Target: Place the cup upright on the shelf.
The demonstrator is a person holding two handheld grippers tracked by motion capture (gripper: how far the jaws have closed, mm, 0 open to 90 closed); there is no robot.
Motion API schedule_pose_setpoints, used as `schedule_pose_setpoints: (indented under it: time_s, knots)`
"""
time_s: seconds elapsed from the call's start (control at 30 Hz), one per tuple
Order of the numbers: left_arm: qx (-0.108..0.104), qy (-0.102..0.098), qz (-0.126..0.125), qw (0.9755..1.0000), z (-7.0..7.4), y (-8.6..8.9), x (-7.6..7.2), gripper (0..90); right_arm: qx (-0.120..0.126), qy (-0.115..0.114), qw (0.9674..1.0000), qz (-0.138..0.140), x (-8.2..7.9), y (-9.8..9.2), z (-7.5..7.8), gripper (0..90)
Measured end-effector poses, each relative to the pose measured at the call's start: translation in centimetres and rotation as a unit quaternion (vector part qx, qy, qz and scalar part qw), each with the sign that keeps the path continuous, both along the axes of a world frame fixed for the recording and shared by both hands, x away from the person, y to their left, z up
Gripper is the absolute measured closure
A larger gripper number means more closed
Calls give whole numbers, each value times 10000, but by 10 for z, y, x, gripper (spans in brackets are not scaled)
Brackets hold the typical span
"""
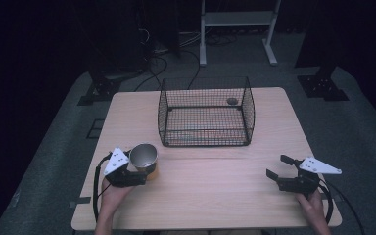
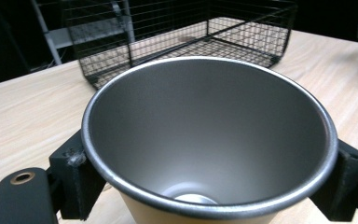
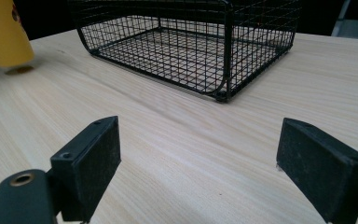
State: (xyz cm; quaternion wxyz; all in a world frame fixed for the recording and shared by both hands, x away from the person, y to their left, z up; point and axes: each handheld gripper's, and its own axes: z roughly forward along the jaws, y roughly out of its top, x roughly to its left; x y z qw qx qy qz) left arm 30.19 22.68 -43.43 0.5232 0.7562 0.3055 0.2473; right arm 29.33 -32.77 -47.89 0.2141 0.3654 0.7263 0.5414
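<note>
A metal cup point(image 1: 143, 156) with a steel inside and a yellow outside is at the table's near left. My left gripper point(image 1: 145, 170) is shut on the cup point(image 2: 209, 135), one black jaw on each side just under its rim. From the right gripper view the cup point(image 3: 2, 32) leans, with its shadow on the wood under it. My right gripper point(image 1: 277, 166) is at the near right, open, with only bare wood between its jaws point(image 3: 196, 158). A black wire basket point(image 1: 164, 117) stands at mid-table, open at the top.
The basket point(image 2: 168, 42) point(image 3: 191, 46) lies ahead of both grippers. A small dark round thing point(image 1: 231, 101) sits at its far right corner. The wooden table point(image 1: 210, 196) ends just behind my hands. A white frame point(image 1: 237, 19) and cables are on the floor beyond.
</note>
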Motion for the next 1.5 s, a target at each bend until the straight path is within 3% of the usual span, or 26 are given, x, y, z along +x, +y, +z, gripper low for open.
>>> schedule_pose_setpoints:
  time_s: [0.43, 0.73, 1.03, 1.5]
  knots:
    - [191, 9, -565, 9982, 9, -33, -3, 134, -31, 6, 10000, -20, 0, 1, 0, 126]
    - [169, -26, -841, 9963, 17, -52, -3, 134, -37, 9, 10000, -23, 0, 1, 0, 126]
    - [151, -68, -1219, 9924, 28, -77, -2, 133, -41, 11, 10000, -17, 0, 1, 0, 127]
    - [163, -29, -1527, 9881, 32, -106, 4, 134, -38, 12, 10000, -15, 0, 1, 0, 127]
